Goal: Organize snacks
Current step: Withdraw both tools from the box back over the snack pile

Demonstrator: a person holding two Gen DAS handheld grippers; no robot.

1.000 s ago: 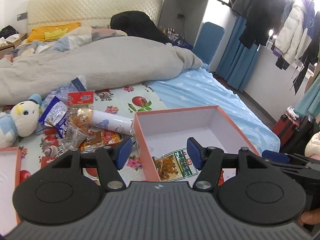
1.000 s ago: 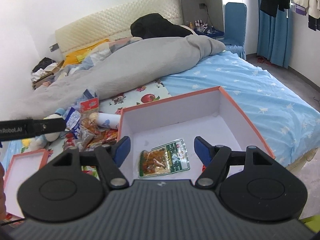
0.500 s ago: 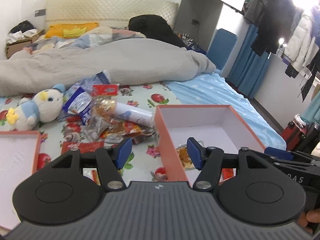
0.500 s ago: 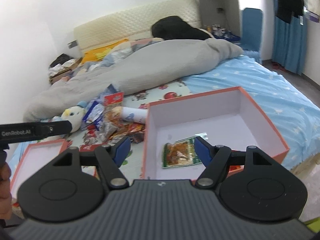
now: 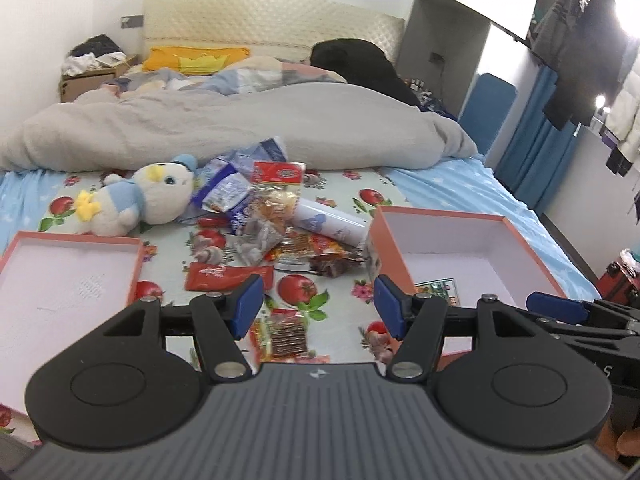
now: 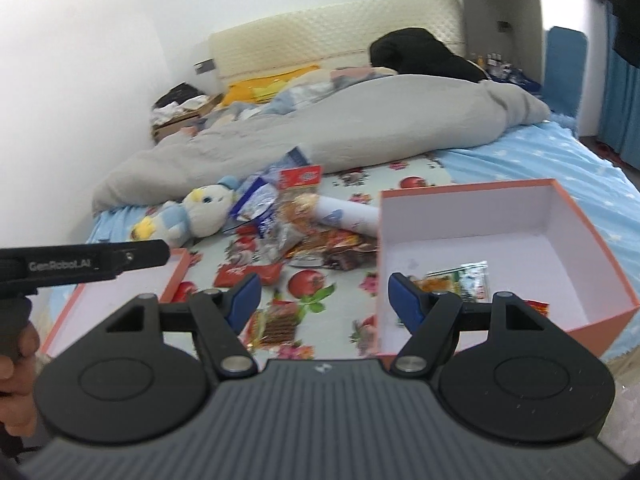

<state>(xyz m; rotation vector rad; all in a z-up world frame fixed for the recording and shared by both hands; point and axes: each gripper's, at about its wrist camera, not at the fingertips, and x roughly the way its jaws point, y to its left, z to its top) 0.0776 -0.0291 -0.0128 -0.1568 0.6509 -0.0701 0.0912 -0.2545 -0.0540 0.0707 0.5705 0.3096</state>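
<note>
Broadly, everything is laid out on the fruit-printed bed sheet (image 5: 320,184), with the deep orange cardboard box with white lining (image 6: 568,216) taken as the landmark. Left of that box, well apart, a shallow orange tray-like lid (image 5: 72,240) is set, presumably as a second sorting place. Between the two, the loose heap of crinkly snack packets (image 5: 276,224) is piled, with a white-and-blue plush duck (image 5: 136,196) resting at its far-left edge and a white cylindrical tube (image 6: 348,214) lying against the box's left wall. Inside the box, one green-and-orange snack packet (image 6: 460,278) is already laid flat, so the sorting is judged barely begun. Nearest the cameras, left of the box, a small clear packet of dark brown snack pieces (image 5: 286,334) lies apart from the heap, likely the easiest next pick. The left gripper (image 5: 316,308) and right gripper (image 6: 324,300) are both held wide apart and empty above that packet, apparently readied for a grasp.
</note>
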